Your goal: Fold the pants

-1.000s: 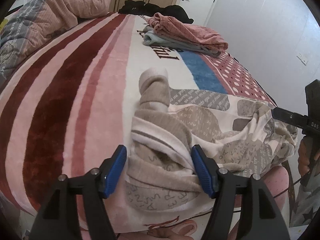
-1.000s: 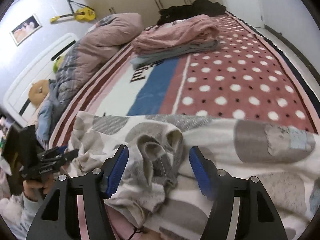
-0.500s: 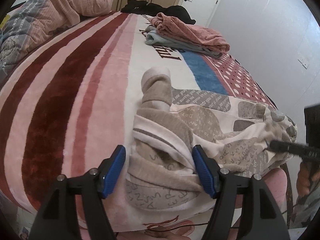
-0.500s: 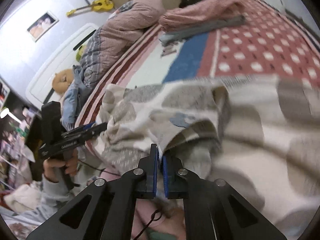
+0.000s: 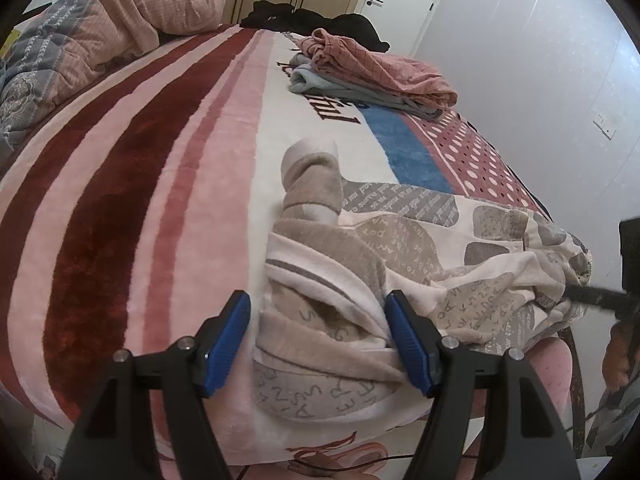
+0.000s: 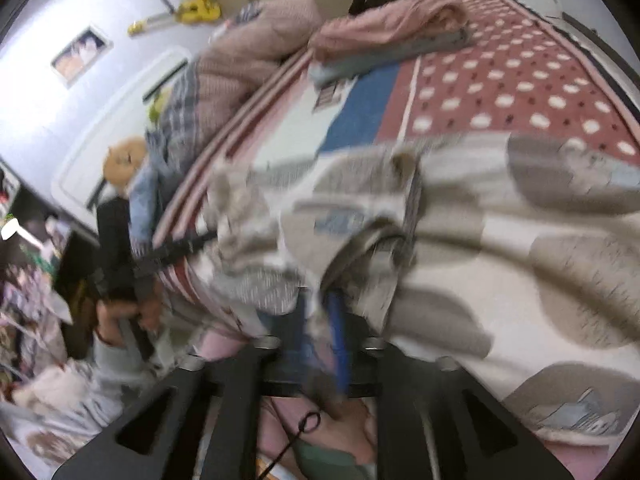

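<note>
The pants point(image 5: 400, 248), fleece in cream with grey and beige patches, lie crumpled across the near edge of the bed. My left gripper point(image 5: 320, 338) is open and straddles their bunched left end; the left pad stands clear of the cloth. In the blurred right wrist view the pants point(image 6: 500, 220) fill the foreground. There my right gripper point(image 6: 320, 332) has its jaws opening, with a fold of the pants' edge between the pads. The right gripper's finger point(image 5: 592, 300) pokes into the pants' right end in the left wrist view. A hand holds the left gripper point(image 6: 176, 244) at the far left.
The striped and dotted blanket point(image 5: 140, 160) covers the bed. A pile of folded clothes point(image 5: 372, 76) lies at mid bed, dark clothes point(image 5: 312, 16) behind it, and a rumpled quilt point(image 5: 120, 20) at the far left. A yellow guitar point(image 6: 192, 12) hangs on the wall.
The right gripper closed on the pants' edge half a second ago; now its pads stand apart and its view has swung and blurred. The left gripper has stayed put.
</note>
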The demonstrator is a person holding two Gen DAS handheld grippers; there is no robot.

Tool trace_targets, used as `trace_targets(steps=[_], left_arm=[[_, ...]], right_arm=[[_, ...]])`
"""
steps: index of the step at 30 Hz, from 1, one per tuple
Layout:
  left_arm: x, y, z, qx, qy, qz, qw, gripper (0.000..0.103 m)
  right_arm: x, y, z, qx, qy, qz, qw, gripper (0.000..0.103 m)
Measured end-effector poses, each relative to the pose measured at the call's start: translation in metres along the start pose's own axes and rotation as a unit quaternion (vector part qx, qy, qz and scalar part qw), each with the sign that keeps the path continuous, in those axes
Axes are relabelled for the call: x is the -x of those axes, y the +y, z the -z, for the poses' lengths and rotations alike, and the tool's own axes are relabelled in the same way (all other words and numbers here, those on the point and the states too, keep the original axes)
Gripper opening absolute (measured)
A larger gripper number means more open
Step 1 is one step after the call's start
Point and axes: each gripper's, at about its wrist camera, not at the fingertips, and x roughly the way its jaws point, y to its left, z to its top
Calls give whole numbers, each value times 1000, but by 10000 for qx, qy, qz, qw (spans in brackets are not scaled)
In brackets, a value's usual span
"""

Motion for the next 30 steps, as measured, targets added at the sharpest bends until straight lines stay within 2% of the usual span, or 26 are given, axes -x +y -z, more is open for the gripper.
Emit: trace_targets(steps=[1,4,11,16,18,19,26,28,30], left_arm=[[1,-1,0,-10,-1,1,10000,66],[1,-2,0,-46,3,-17,10000,66],[3,-4,-1,-65,3,-28,10000,66],[1,-3,-2,-26,17,-10,10000,66],[1,-3,-2,-6,18,-4,10000,66],[2,-2,-2,-2,15,2,10000,66],[3,6,0,74,-10,40,10000,68],[2,7,0,106,-6,49,9999,69],[2,7,0,103,-2,57,9999,69]], right_arm=[[3,-2,-4,-22,-87,-23,10000,42],[-3,-13,-15,-150,-90,-268,9995,42],[-35,-27,-26,-557,-29,-1256,9905,42],[-58,-26,-33,-780,92,-1172,9900,42],[-68,-26,-34,-910,85,-1200,9886,26],[-73,-24,-34,-937,99,-1148,9889,7],[-54,-13,-12,-931,-12,-2035,9746,2],[-51,-12,1,-938,99,-2079,9736,2],[-53,-12,14,-843,277,-1825,9792,1]])
